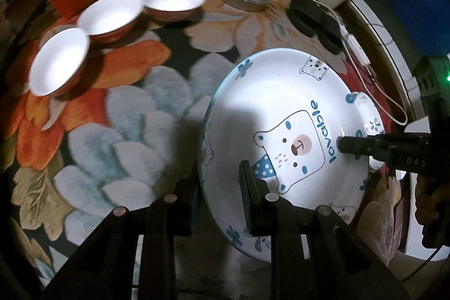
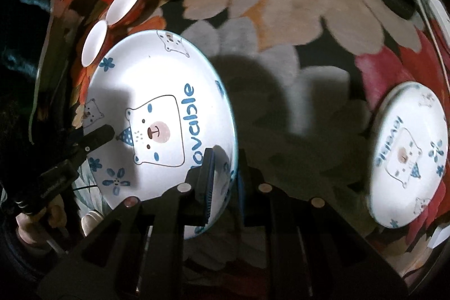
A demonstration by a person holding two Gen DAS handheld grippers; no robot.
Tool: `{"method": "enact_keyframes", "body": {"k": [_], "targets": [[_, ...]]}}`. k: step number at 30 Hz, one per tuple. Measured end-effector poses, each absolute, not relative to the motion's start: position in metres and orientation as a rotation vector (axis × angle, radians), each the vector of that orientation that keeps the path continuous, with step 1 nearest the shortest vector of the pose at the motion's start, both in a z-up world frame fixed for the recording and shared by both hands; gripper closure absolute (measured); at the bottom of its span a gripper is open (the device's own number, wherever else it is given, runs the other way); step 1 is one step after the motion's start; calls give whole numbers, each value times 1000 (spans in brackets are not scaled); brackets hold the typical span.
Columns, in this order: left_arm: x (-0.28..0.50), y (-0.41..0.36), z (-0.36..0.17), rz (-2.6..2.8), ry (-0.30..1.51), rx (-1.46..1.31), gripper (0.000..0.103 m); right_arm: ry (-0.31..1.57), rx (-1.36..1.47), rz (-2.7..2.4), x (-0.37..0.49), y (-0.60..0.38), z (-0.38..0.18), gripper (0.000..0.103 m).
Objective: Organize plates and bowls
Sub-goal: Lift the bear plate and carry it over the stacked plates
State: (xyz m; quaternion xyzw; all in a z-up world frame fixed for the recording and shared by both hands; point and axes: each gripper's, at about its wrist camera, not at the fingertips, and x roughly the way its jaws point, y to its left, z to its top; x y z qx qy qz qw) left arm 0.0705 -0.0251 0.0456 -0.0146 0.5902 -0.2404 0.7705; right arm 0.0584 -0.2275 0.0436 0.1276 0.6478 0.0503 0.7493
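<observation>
Bear-print plate [image 1: 284, 114] tilted, near right, its near rim pinched by the left gripper [image 1: 219, 187], right gripper [image 1: 354, 145] on its right rim, three white bowls [image 1: 112, 14] far left on the floral cloth [image 1: 126, 108]

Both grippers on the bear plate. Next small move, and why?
Probably carry the bear plate, clamped at opposite rims by the left gripper and right gripper, toward the second bear plate lying flat to the right, to stack them. The three bowls already sit grouped.
</observation>
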Motion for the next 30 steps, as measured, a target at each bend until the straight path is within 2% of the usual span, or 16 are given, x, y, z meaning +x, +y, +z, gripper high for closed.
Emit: {"method": "enact_keyframes", "body": {"k": [30], "targets": [[58, -240, 42, -790, 1290, 121, 79, 1309, 531, -193, -25, -416, 58, 88]]}}
